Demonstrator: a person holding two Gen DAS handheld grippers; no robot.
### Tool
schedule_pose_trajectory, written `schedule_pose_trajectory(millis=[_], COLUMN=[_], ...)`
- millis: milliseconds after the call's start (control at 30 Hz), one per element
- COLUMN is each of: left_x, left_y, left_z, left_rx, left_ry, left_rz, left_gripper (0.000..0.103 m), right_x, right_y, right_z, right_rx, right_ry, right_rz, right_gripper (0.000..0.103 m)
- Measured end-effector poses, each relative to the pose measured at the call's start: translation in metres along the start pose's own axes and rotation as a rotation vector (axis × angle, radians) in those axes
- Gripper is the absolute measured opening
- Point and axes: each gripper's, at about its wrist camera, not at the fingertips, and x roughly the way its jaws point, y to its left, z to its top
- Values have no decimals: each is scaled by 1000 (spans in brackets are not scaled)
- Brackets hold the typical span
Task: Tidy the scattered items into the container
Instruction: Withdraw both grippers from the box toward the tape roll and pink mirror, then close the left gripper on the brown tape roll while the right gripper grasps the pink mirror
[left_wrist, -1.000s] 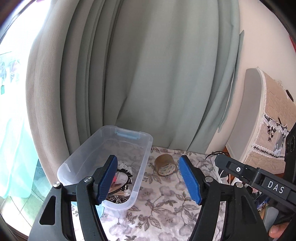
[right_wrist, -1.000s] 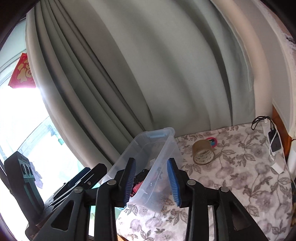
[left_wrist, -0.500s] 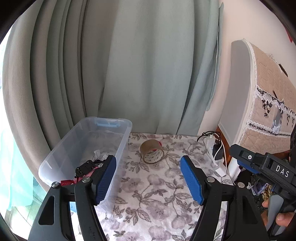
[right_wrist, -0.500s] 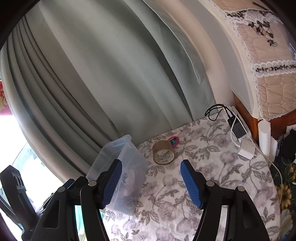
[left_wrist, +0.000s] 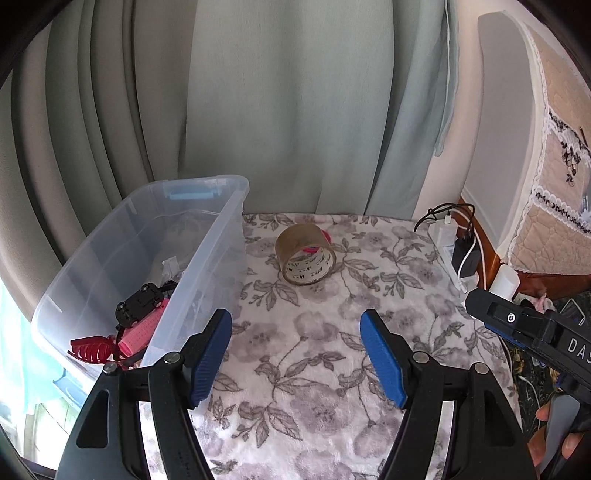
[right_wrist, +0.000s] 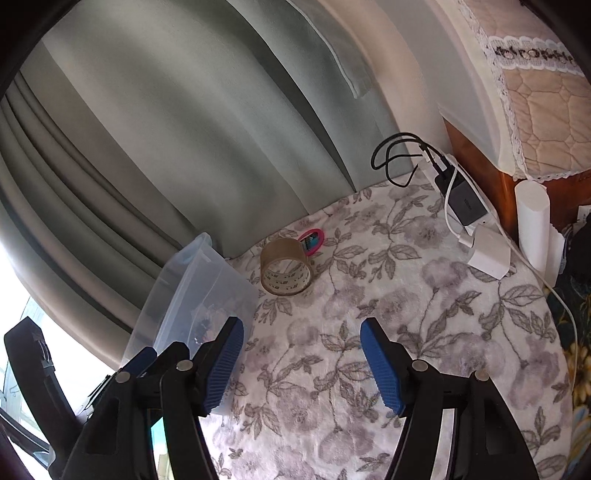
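Observation:
A clear plastic bin (left_wrist: 207, 236) (right_wrist: 192, 280) stands at the left on the floral cloth. In it lie a black toy car (left_wrist: 138, 304), a pink item (left_wrist: 146, 326) and a red hair claw (left_wrist: 88, 349). A brown tape roll (left_wrist: 306, 254) (right_wrist: 284, 269) lies on the cloth right of the bin, with a small pink item (right_wrist: 313, 240) just behind it. My left gripper (left_wrist: 297, 360) is open and empty, low over the cloth in front of the tape. My right gripper (right_wrist: 301, 363) is open and empty, also short of the tape.
A power strip with chargers and cables (right_wrist: 461, 195) (left_wrist: 458, 243) lies at the right edge of the cloth. A white cylinder (right_wrist: 532, 225) and a wooden cabinet (right_wrist: 506, 184) stand beyond it. Curtains (left_wrist: 288, 110) hang behind.
Both grippers swung right, away from the bin toward the tape roll and the cloth. The right gripper's jaws opened wider. Both stay empty.

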Motion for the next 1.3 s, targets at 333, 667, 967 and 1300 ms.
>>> schedule_pose_trajectory(millis=[333, 667, 967, 1300], left_x=[99, 178, 215, 204], left_y=[-4, -7, 2, 23], left_z=[8, 30, 36, 26], left_rx=[9, 43, 8, -82], left_ry=[43, 40, 32, -27], left_rz=[65, 113, 161, 150], left_gripper=[73, 73, 30, 9], right_x=[64, 143, 189, 226], right_y=[-27, -34, -32, -28], right_z=[8, 34, 63, 75], right_rx=[-15, -88, -164, -230], right_ry=[112, 194, 198, 232], right_rz=[-63, -89, -110, -104], right_gripper=[70, 70, 69, 70])
